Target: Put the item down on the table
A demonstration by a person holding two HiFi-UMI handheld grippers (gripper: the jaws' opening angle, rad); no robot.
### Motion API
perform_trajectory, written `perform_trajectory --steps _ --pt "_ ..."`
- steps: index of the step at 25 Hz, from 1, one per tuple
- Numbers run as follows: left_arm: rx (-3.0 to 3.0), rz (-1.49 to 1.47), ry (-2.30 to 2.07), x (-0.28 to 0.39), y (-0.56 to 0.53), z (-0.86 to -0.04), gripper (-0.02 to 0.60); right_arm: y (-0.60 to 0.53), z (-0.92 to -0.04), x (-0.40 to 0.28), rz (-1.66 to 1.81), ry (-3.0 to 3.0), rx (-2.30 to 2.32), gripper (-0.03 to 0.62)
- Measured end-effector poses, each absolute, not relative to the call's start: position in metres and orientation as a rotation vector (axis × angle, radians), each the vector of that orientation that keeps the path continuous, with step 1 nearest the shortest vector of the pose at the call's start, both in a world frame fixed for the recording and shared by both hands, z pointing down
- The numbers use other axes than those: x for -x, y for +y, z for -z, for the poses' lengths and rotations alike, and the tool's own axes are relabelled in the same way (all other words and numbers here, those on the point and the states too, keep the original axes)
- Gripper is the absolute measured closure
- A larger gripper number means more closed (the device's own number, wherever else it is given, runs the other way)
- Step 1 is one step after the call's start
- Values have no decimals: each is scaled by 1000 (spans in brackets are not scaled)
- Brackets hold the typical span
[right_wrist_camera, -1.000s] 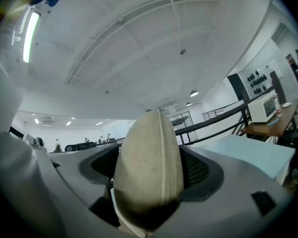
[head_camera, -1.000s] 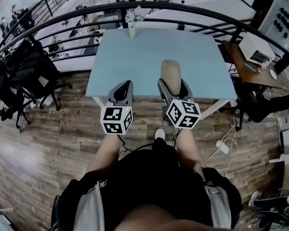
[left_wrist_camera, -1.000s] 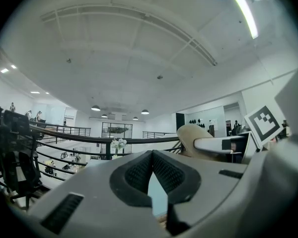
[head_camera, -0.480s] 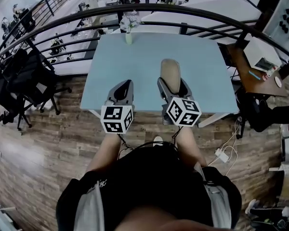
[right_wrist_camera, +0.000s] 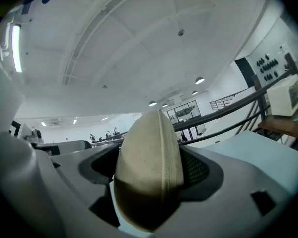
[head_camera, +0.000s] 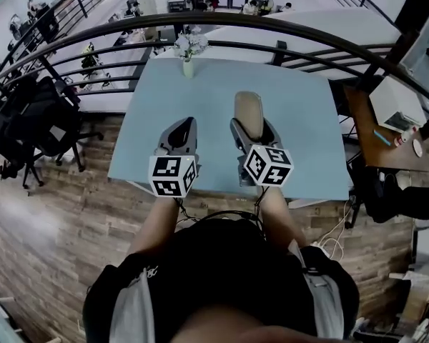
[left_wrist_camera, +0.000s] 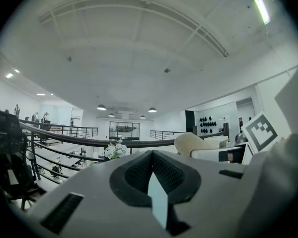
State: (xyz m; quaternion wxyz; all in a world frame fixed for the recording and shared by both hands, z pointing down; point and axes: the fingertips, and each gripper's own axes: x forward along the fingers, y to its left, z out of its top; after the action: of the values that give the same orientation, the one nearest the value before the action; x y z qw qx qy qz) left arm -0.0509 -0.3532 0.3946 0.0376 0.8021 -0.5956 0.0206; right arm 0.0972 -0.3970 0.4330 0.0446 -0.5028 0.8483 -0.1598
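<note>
Right gripper (head_camera: pixel 253 130) is clenched on a beige oval zippered case (head_camera: pixel 247 107), its jaws pressing both flat sides with the zip seam facing the right gripper view; the case pokes out beyond the jaws at the middle of the head view, over the light blue table (head_camera: pixel 304 120), and whether it touches the top cannot be told. Left gripper (head_camera: pixel 184 128), just left of it, has its jaws closed together and empty. A vase of white flowers (head_camera: pixel 188 51) stands at the table's far edge, upper centre.

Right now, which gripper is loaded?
The right gripper, clamped on the beige zipped case; the left gripper has its jaws closed on nothing.
</note>
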Motion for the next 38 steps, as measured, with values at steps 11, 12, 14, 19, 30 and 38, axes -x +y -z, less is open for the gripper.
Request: perform_trajectory --steps 11,12,14,19,30,38 --pt "-2423 -92 -1846 42 -423 -403 568 -483 -469 -105 604 2621 1546 215" --pt "-2420 -94 -1845 43 -427 -404 568 -488 -477 -104 627 2624 1551 215" --pt "-2416 -96 -1845 47 -434 -406 568 -496 -492 -102 670 2633 1567 215" --pt "-2406 -111 -1836 60 -454 -413 568 -516 -530 -93 765 2641 1625 215" --pt "-2377 -140 -1838 88 -458 -425 568 -528 -647 -81 1142 2626 1732 215" --pt "-2337 -157 -1860 109 -455 -433 568 -513 -719 -69 1336 2654 1783 215"
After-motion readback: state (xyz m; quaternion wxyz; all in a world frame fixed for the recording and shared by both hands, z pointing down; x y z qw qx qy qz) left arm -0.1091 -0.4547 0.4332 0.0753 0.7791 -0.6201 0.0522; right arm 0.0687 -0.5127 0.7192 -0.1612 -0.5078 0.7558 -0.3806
